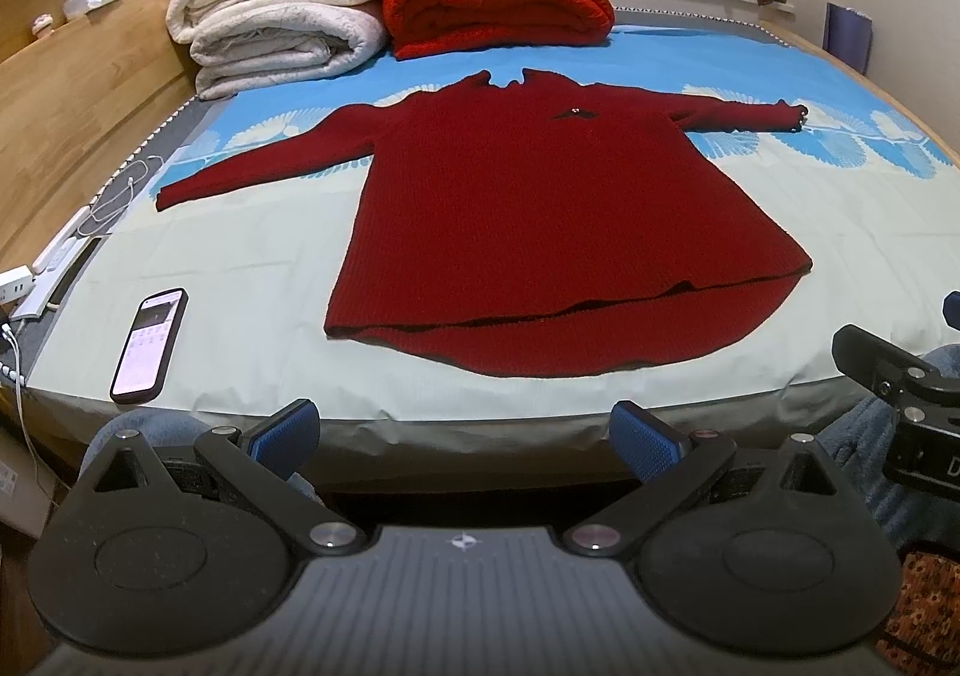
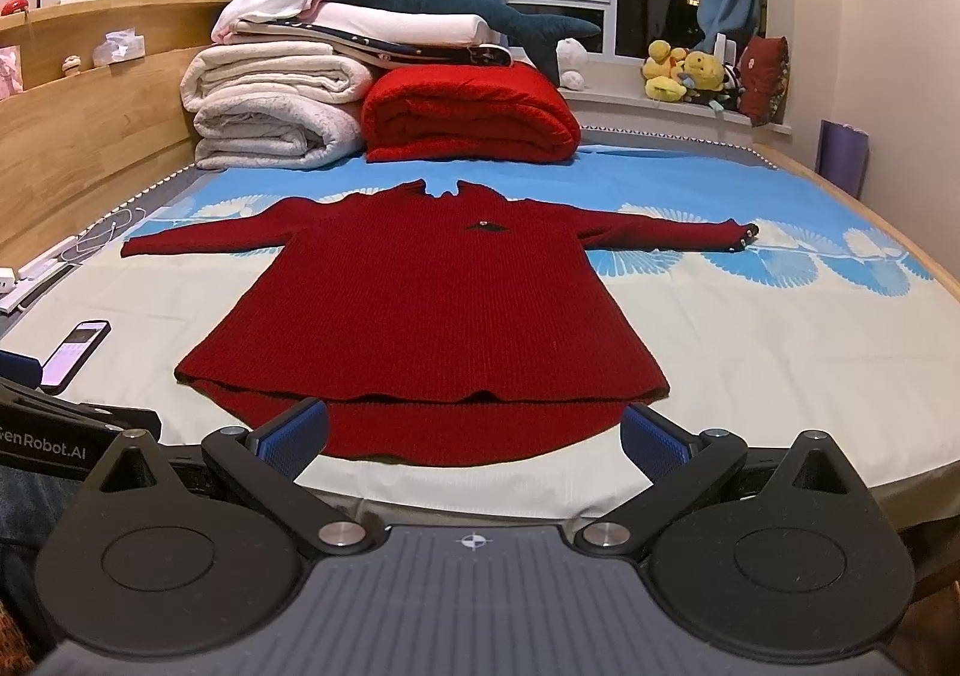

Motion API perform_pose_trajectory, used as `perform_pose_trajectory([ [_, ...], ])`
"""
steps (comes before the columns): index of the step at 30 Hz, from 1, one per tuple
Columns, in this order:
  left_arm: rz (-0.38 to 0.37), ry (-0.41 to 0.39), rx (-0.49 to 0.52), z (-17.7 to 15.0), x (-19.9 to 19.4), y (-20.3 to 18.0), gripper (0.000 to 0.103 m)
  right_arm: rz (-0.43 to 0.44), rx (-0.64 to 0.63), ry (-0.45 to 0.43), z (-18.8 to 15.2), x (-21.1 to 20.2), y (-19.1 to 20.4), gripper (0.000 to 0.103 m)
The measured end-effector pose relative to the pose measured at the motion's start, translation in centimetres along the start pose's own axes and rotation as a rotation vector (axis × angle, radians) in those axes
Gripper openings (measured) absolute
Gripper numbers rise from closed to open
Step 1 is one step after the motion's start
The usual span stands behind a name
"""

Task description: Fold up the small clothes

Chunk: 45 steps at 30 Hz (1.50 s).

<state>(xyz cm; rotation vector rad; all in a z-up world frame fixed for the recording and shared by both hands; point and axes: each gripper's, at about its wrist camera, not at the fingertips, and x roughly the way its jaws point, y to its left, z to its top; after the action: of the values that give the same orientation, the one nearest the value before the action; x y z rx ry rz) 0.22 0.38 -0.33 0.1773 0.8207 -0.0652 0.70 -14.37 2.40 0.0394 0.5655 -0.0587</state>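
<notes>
A dark red knitted sweater dress (image 1: 540, 208) lies flat on the bed (image 1: 252, 256), spread face up with both sleeves stretched straight out to the sides and the collar pointing away toward the folded blankets (image 1: 282, 21) and the red blanket (image 1: 498, 3) at the far end. Its long axis runs straight away from the person, hem nearest, so the hem edge is what both tongs face. The left tongs (image 1: 465, 439) stand wide apart and hold nothing, hanging just short of the mattress edge with the hem a little beyond them and slightly to their right. The right tongs (image 2: 474, 436) are equally wide and empty, and in the right wrist view the hem sits directly between their blue pads (image 2: 294, 439), closer than it is to the left pair. Judging by this, folding has not begun; the right hand looks better placed for the hem, while each sleeve lies far out to its own side. A phone (image 1: 150, 343) rests on the sheet well left of the hem, clear of the garment.
</notes>
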Motion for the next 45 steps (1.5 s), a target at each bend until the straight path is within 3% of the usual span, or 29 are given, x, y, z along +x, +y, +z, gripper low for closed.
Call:
perform_pose_trajectory([
  [45,0.002,0.006,-0.004,-0.08,0.31,0.12,0.103,0.001,0.001,0.011,-0.5,0.6,-0.26,0.102],
])
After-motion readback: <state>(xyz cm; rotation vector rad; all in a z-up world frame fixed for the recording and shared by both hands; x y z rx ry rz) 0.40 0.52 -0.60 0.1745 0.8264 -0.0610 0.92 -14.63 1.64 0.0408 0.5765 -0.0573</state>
